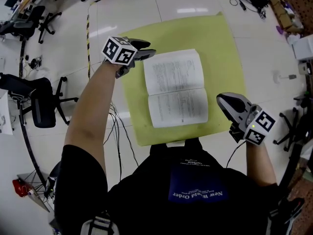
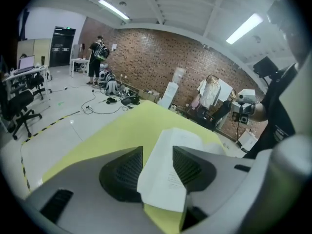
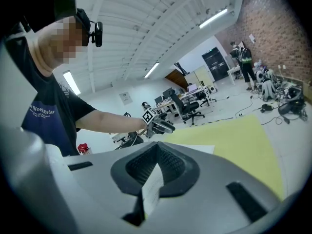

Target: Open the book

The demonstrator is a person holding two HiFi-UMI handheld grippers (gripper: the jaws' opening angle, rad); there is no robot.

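The book (image 1: 176,87) lies open and flat on a yellow-green mat (image 1: 225,48), both printed pages facing up. My left gripper (image 1: 146,53) hovers at the book's far left corner. In the left gripper view its jaws (image 2: 158,152) stand apart, and a corner of the white page (image 2: 168,174) shows in the gap without either pad pressing on it. My right gripper (image 1: 220,99) is just off the right edge of the near page, with bare mat between them. Its tips (image 3: 156,147) meet, and a thin strip of printed paper (image 3: 151,189) shows in the slit behind them.
The mat lies on a pale floor. Black office chairs (image 1: 44,102) and loose cables (image 1: 117,131) are to the left, and a yellow-black tape line (image 1: 88,33) runs past the mat's left side. Boxes and gear (image 1: 303,45) are at the right. A person (image 2: 97,57) stands far off.
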